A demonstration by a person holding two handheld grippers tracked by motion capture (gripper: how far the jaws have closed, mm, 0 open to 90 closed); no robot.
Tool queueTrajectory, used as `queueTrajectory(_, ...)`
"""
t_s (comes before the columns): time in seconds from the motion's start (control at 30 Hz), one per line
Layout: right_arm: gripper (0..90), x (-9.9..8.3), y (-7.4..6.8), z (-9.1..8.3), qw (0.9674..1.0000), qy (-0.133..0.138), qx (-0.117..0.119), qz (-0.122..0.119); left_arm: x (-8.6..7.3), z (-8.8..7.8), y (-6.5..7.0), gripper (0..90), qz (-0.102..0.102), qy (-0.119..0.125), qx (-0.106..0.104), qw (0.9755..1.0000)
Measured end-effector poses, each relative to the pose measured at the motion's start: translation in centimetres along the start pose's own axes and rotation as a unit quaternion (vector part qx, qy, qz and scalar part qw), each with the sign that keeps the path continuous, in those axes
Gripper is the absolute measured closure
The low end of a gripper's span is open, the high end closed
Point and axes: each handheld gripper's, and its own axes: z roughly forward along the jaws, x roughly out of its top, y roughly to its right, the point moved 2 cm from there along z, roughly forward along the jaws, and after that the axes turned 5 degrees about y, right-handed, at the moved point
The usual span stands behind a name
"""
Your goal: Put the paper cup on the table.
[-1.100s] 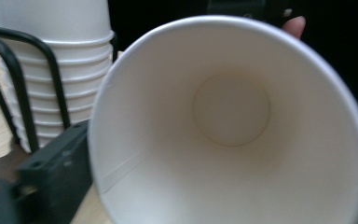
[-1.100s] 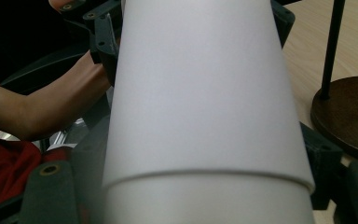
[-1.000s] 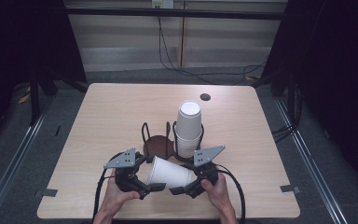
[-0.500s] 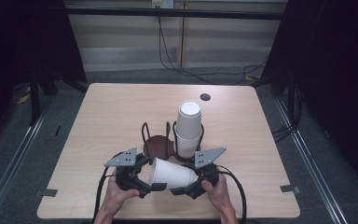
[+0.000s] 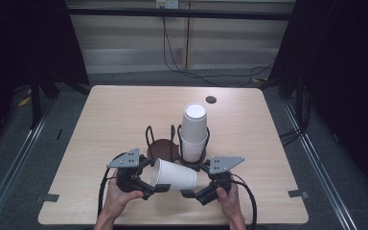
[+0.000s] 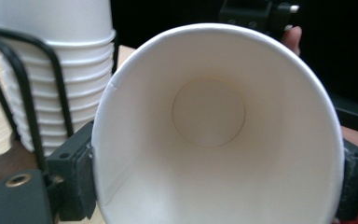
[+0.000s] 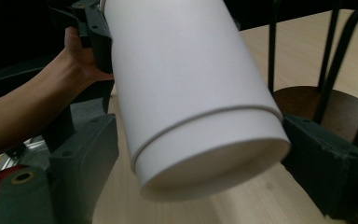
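A white paper cup point(image 5: 172, 176) lies on its side in the air above the table's front edge, held between both grippers. My left gripper point(image 5: 155, 178) is at its open mouth. In the left gripper view the black pads point(image 6: 77, 168) press the rim of the cup point(image 6: 214, 140) from both sides; these jaws have just been closing on it. My right gripper point(image 5: 194, 182) is at the cup's base. In the right gripper view the cup point(image 7: 186, 93) sits between that gripper's point(image 7: 200, 172) jaws, base end toward the camera.
A black wire holder with a brown base point(image 5: 165, 147) stands mid-table. A stack of white cups point(image 5: 193, 132) stands mouth down in its right side. A small dark disc point(image 5: 211, 99) lies near the far edge of the wooden table point(image 5: 105, 120).
The left gripper's jaws have narrowed onto the cup's rim. Both hands and the cup have stayed nearly in place.
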Motion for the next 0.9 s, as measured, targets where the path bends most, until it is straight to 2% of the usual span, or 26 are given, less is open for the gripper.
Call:
queueTrajectory(0.07, 13.1, -0.1, 0.0, -0.5, 0.9999, 0.012, -0.011, 0.003, 0.0, -0.2, -0.1, 12.7, -0.002, -0.002, 0.005, 1.0)
queueTrajectory(0.2, 13.1, -0.4, 0.1, -1.4, 0.998, 0.034, -0.054, -0.003, 0.1, -0.6, -0.3, 12.7, -0.002, -0.01, 0.015, 0.9998)
queueTrajectory(0.27, 13.2, -0.5, 0.2, -1.9, 0.9954, 0.044, -0.085, -0.009, 0.0, -0.8, -0.4, 12.7, -0.002, -0.019, 0.023, 0.9996)
queueTrajectory(0.33, 13.5, -0.7, 0.3, -2.4, 0.9937, 0.056, -0.097, -0.009, 0.0, -1.0, -0.5, 12.7, -0.002, -0.028, 0.027, 0.9992)
queueTrajectory(0.4, 13.2, -0.8, 0.4, -2.8, 0.9906, 0.067, -0.119, -0.01, 0.0, -1.3, -0.5, 12.7, -0.002, -0.031, 0.031, 0.9991)
queueTrajectory(0.6, 13.2, -1.6, 0.9, -4.0, 0.9764, 0.095, -0.193, -0.012, 0.0, -2.2, -0.7, 12.6, -0.004, -0.048, 0.044, 0.9978)
queueTrajectory(0.63, 13.3, -1.7, 0.9, -4.2, 0.9737, 0.101, -0.204, -0.011, 0.1, -2.5, -0.8, 12.6, -0.001, -0.055, 0.049, 0.9973)
queueTrajectory(0.67, 13.3, -1.9, 1.0, -4.4, 0.9697, 0.107, -0.219, -0.011, 0.2, -2.6, -0.9, 12.6, 0.0, -0.058, 0.052, 0.9969)
queueTrajectory(0.73, 13.7, -2.2, 1.2, -4.5, 0.9644, 0.108, -0.241, -0.011, 0.4, -3.0, -0.9, 12.5, 0.001, -0.064, 0.058, 0.9963)
queueTrajectory(0.83, 13.8, -2.6, 1.4, -4.7, 0.9552, 0.122, -0.27, -0.003, 0.5, -3.7, -1.0, 12.5, -0.005, -0.062, 0.061, 0.9962)
queueTrajectory(0.9, 13.8, -2.8, 1.5, -4.7, 0.9503, 0.121, -0.287, -0.003, 0.5, -4.1, -1.1, 12.4, -0.009, -0.065, 0.065, 0.9957)
